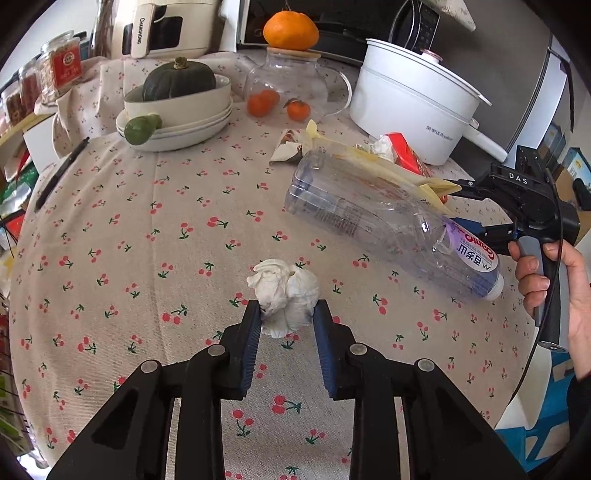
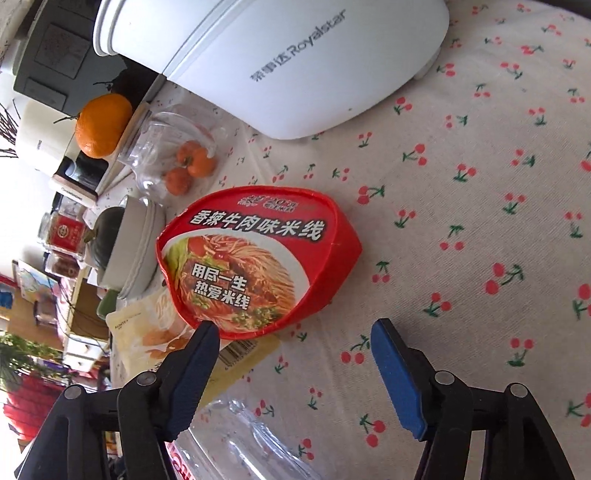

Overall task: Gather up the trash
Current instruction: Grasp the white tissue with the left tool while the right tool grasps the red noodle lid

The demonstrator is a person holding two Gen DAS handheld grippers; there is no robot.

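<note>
A crumpled tissue [image 1: 283,295] is pinched between the blue pads of the left hand-held gripper [image 1: 288,314] above the tabletop [image 1: 147,229]. The right hand-held gripper [image 2: 291,332] is spread wide, the red noodle cup [image 2: 258,266] lying just ahead of it, beside the white pot [image 2: 280,59].

"Royalstar" with Chinese characters before it, grey on the white electric pot [image 2: 280,62]. "香辣牛肉味米线" and "用尽一生 热爱米线" on the red noodle cup lid [image 2: 255,266]. "CHANGHONG" on the handle of the cream appliance [image 1: 162,26] at the far left. "DAS" on the black right gripper body [image 1: 517,177]. Partly readable purple label with Korean letters on the clear plastic bottle [image 1: 391,218].
</note>
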